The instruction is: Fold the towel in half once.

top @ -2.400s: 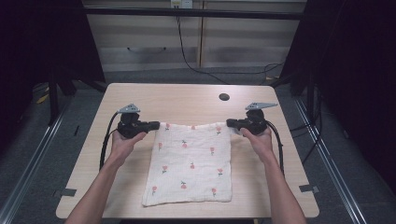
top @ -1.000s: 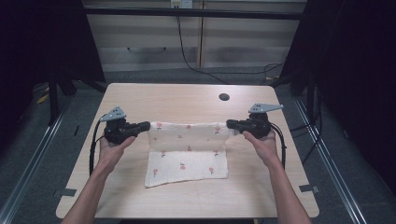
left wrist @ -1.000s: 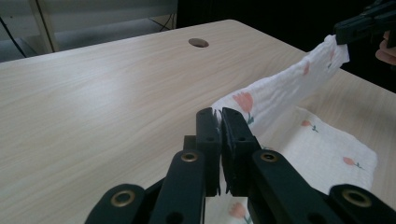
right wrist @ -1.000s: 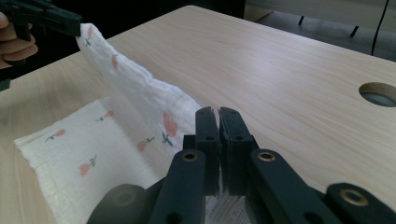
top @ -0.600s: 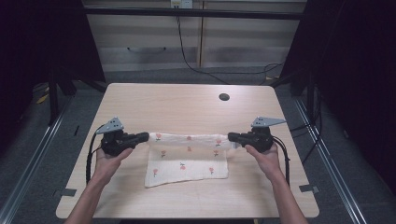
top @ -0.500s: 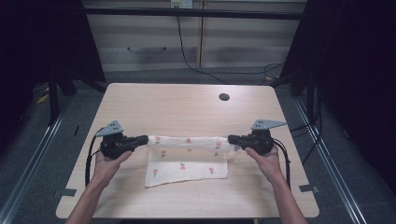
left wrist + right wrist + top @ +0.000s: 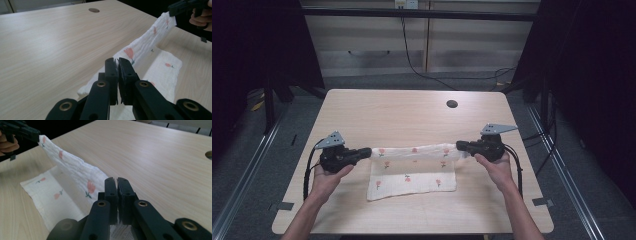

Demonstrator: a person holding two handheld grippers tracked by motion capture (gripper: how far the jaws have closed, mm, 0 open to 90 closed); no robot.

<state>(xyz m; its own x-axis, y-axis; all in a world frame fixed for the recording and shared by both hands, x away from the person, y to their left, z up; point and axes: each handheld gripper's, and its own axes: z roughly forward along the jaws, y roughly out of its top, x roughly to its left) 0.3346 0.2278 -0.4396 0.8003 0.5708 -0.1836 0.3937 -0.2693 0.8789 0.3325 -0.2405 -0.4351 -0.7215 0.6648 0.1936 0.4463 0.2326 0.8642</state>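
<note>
Between two clenched tools, a cloth is hanging taut.
Left tool (image 7: 362,153) and right tool (image 7: 463,146) are each gripping a corner of the flowered cloth (image 7: 412,170), lifting its far edge above the tabletop (image 7: 412,115), likely for folding it.

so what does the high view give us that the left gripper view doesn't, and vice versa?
High view alone: both forearms, the whole table, the left gripper from outside, and the floor cables behind.

Left gripper view alone: its own jaws closed close up, and the floral cloth's crinkled weave.

Both: the cloth's far edge lifted and stretched between the two grippers, the right gripper pinching its corner, the lower layer flat on the table, and the round table hole.
</note>
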